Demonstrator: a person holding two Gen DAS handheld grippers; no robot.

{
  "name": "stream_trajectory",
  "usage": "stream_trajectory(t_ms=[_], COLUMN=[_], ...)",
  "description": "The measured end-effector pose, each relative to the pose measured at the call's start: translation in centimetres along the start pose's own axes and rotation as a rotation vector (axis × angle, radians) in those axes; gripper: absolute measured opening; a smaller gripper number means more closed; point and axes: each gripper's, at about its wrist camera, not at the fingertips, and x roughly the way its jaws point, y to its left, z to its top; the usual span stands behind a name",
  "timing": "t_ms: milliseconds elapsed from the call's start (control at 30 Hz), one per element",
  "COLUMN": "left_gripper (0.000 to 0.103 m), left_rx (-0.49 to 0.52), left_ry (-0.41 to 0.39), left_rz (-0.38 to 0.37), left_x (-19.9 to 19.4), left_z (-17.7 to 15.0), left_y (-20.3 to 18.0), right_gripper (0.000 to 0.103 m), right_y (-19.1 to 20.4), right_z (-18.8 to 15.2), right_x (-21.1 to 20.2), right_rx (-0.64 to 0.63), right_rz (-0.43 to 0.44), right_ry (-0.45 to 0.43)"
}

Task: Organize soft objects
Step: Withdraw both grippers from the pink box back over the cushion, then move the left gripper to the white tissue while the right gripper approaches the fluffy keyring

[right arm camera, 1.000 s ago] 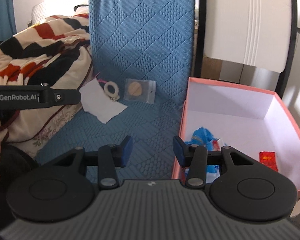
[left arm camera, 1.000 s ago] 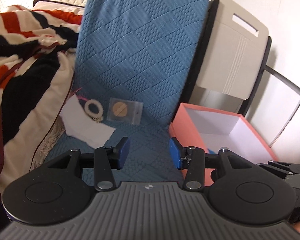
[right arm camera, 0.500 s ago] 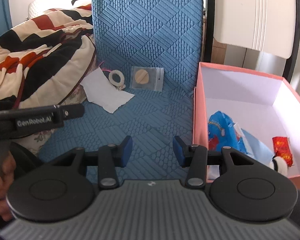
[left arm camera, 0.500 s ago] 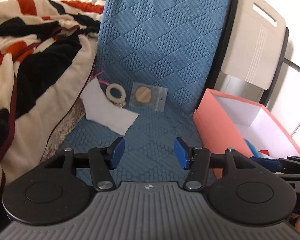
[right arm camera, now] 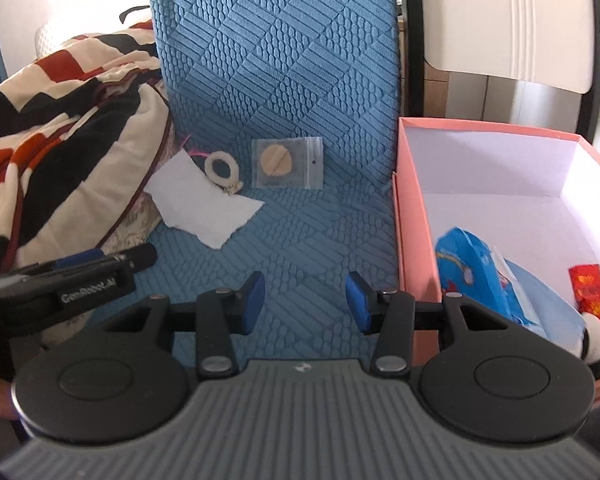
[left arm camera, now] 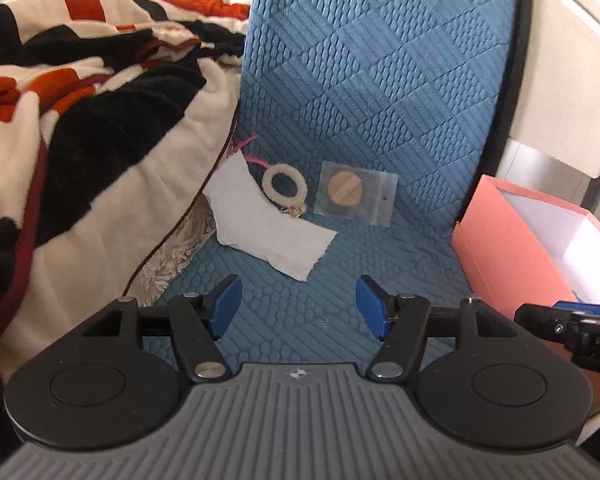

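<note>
Hovering, left wrist view: left gripper (left arm camera: pixel 297 304) jaws apart, just been widening, nothing between; white cloth (left arm camera: pixel 267 232) at 12 o'clock on blue cushion (left arm camera: pixel 380 80).
Right wrist view: right gripper (right arm camera: pixel 306 304) jaws apart, empty; pink box (right arm camera: pixel 414 216) at 2 o'clock.

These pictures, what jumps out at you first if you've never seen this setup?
The textured blue cushion fills the middle, with a white tissue, a fuzzy ring and a small clear bag lying on it. Right of it stands a pink box; left, a striped blanket. Both grippers, left gripper and right gripper, hover open, empty.
</note>
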Motion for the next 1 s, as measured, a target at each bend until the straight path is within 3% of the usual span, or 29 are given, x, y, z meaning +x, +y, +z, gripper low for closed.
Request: stream_trajectory(t_ms=[167, 533, 700, 1000], left_gripper=[0.069, 0.069, 0.069, 0.069], left_rx=[-0.030, -0.079, -0.024, -0.018], left_ry=[0.022, 0.052, 0.037, 0.125], left_rz=[-0.008, 0.035, 0.080, 0.100], left_x=[1.6, 6.2, 8.4, 12.7], left_z=[0.7, 2.9, 4.3, 5.1], left_y=[0.3, 1.9, 2.1, 1.9], right_gripper=[0.048, 0.047, 0.047, 0.047], right_y=[0.5, -0.7, -0.6, 0.2], right_z=[1.3, 4.5, 5.8, 8.8], right_x=[1.5, 6.7, 9.0, 14.5], right_rx=[-0.029, 0.031, 0.033, 0.035], right_rz=[0.027, 0.103, 0.135, 0.225], right_ry=[-0.010, 0.037, 0.039, 0.061])
